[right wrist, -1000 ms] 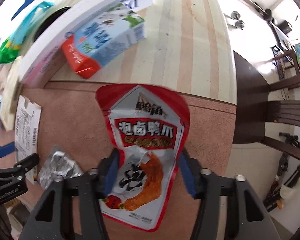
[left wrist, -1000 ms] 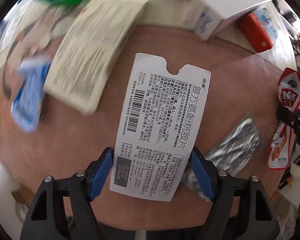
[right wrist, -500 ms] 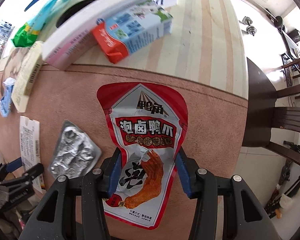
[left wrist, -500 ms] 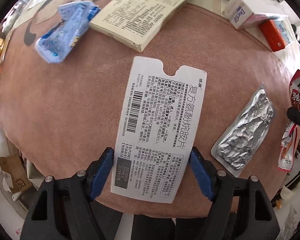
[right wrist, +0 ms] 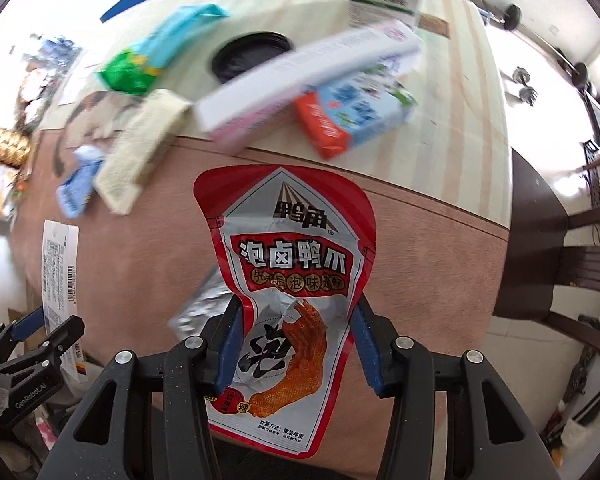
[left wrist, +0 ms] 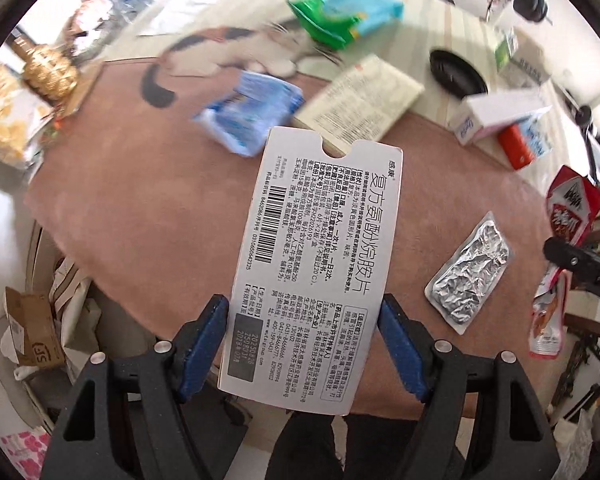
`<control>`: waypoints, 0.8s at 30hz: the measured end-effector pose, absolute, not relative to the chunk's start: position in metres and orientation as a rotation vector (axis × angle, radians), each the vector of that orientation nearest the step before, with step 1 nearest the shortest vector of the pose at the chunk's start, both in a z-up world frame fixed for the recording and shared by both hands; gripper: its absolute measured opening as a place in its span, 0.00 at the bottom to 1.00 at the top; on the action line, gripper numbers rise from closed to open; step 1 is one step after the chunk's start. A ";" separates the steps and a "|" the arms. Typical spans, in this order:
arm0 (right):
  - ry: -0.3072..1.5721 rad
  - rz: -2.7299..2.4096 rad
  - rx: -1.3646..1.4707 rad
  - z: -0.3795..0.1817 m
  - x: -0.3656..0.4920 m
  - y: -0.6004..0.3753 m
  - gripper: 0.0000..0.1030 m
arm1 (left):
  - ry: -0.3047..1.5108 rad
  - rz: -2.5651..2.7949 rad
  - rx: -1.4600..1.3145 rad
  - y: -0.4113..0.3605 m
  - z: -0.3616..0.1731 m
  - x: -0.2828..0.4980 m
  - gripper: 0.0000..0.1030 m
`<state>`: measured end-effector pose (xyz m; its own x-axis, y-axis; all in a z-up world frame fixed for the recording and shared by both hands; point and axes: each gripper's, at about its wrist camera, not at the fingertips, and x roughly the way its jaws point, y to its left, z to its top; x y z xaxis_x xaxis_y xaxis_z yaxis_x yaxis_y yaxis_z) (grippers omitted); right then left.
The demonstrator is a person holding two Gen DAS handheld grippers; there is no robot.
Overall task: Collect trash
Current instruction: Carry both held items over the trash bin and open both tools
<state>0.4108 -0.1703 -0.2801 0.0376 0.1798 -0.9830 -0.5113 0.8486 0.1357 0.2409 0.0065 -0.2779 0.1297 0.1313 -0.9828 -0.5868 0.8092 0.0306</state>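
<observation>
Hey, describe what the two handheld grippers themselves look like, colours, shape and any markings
Both match: the left gripper and right gripper have black plastic fingers with triangular cut-outs and silver screws, tipped with blue pads. The right wrist view shows white lettering on the left gripper's black body. No cables or sleeves are visible.

A counter [right wrist: 452,92] of pale striped wood carries a pinkish-brown mat [right wrist: 420,248]. A dark wooden chair [right wrist: 548,240] stands beside it on a light tiled floor [right wrist: 512,344], where dumbbells [right wrist: 524,88] lie in bright daylight.
</observation>
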 end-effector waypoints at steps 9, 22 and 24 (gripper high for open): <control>1.406 0.720 -0.303 -0.251 0.307 -0.110 0.51 | 1.215 0.640 -0.549 0.053 -0.233 0.136 0.71; 1.540 0.922 -0.523 -0.379 0.095 -0.021 0.51 | 1.264 0.806 -0.953 0.109 -0.385 -0.058 0.71; 1.568 0.931 -0.569 -0.424 0.076 -0.008 0.51 | 1.280 0.805 -1.023 0.115 -0.433 -0.072 0.71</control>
